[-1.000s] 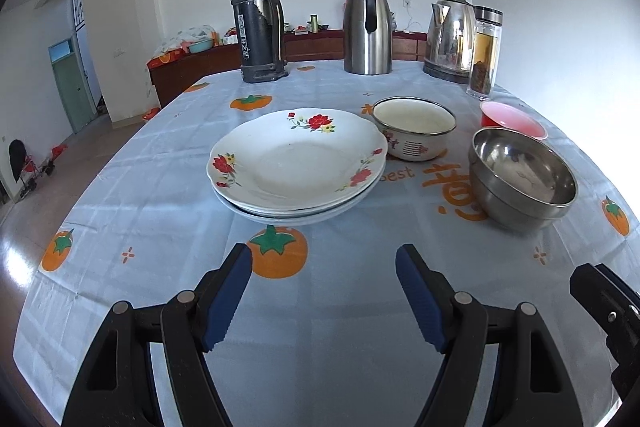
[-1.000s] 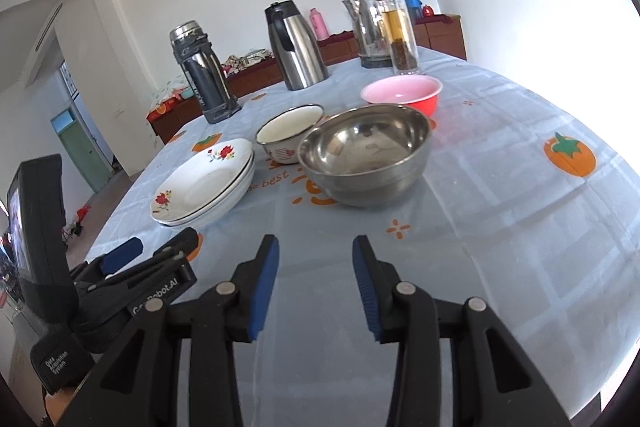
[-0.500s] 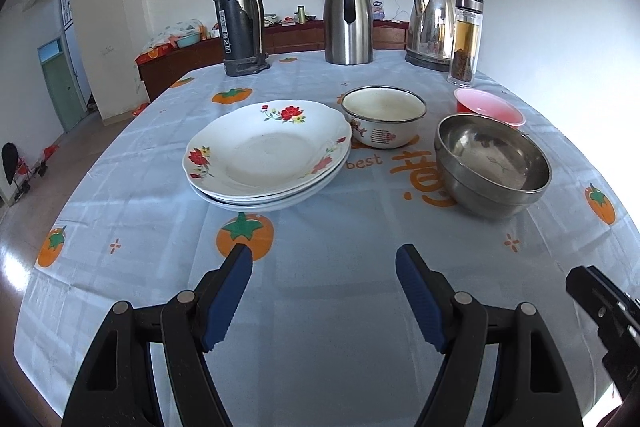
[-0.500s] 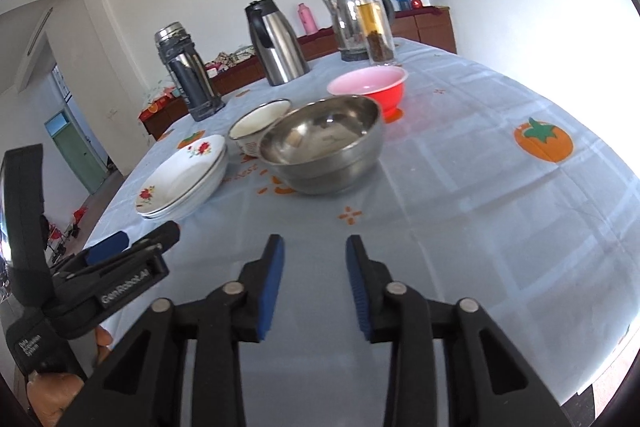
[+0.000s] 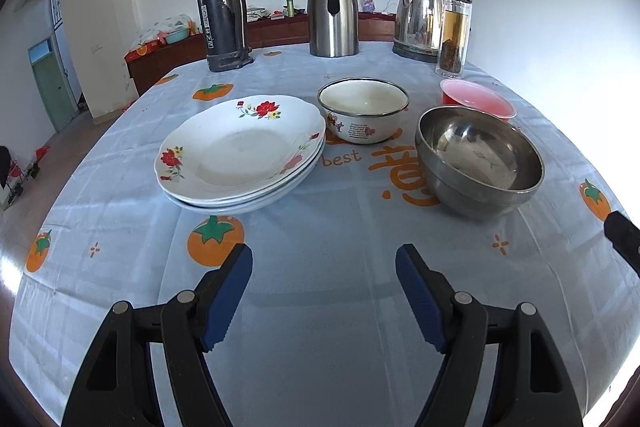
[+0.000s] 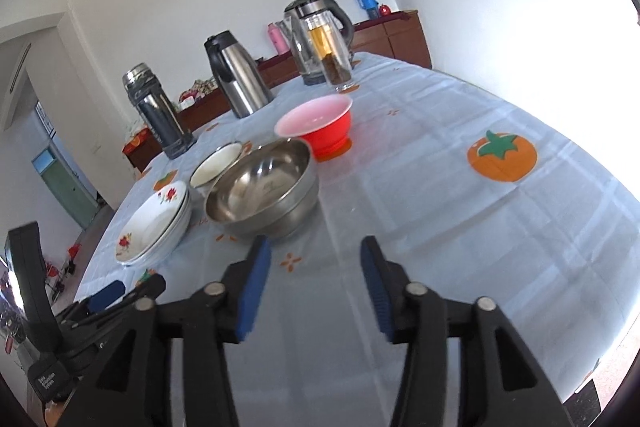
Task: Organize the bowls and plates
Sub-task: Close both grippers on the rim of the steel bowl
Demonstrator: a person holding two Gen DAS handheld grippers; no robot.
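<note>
A stack of white flowered plates point(image 5: 240, 155) point(image 6: 154, 227) sits left of centre on the table. Behind it stands a white enamel bowl point(image 5: 363, 115) point(image 6: 216, 169). A steel bowl point(image 5: 478, 161) point(image 6: 262, 187) sits to the right, with a red bowl point(image 5: 476, 103) point(image 6: 318, 127) behind it. My left gripper point(image 5: 324, 291) is open and empty, above the cloth in front of the plates. My right gripper point(image 6: 316, 279) is open and empty, just in front of the steel bowl.
At the back of the table stand a dark thermos point(image 5: 222, 13), a steel carafe point(image 5: 332, 11), an electric kettle point(image 5: 418, 15) and a glass tea bottle point(image 5: 454, 31). The cloth with orange fruit prints point(image 6: 502, 161) covers the table point(image 5: 320, 367). The table edge runs close on the right.
The right gripper has opened wider and tilted, coming closer to the steel bowl. The left gripper has drawn back slightly and stays open.
</note>
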